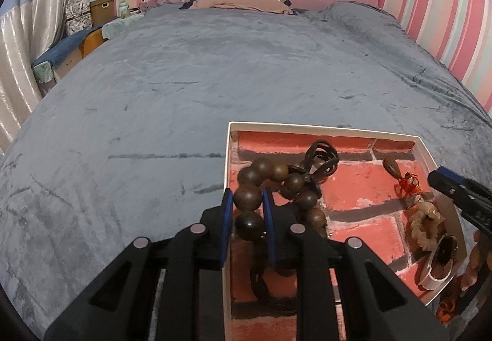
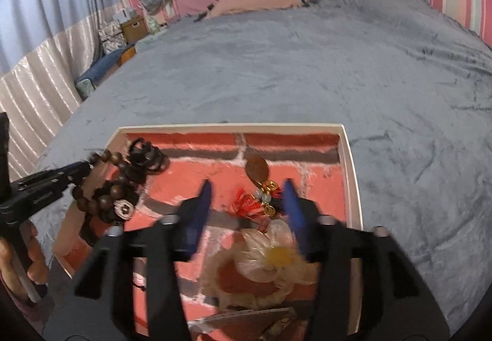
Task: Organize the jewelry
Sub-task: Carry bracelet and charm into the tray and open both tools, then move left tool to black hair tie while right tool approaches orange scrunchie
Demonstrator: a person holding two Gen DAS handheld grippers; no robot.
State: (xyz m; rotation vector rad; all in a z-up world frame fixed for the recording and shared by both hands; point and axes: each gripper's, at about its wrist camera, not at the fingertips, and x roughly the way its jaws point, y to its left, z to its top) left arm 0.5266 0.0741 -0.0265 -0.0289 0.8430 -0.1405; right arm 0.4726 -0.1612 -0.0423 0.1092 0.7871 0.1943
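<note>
Gripping a string of large dark brown wooden beads (image 1: 249, 199) over the brick-papered white tray (image 1: 326, 126), the left gripper (image 1: 246, 212) is lowering it – the right gripper (image 2: 246, 196) is hanging released above a red-tasselled pendant charm (image 2: 256, 184); next, likely, letting the beads go

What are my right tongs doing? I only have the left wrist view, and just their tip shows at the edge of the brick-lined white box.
Observer: The right tongs stand open over the brick-lined white cardboard box, holding nothing.
Operator: What lies between them?
Observer: The red tasselled charm with gold rings, lying on the box floor.
Operator: Anything on my dark wooden bead string that I can't see?
Observer: Yes, a silvery patterned bead sits on it, near the box's left wall.
</note>
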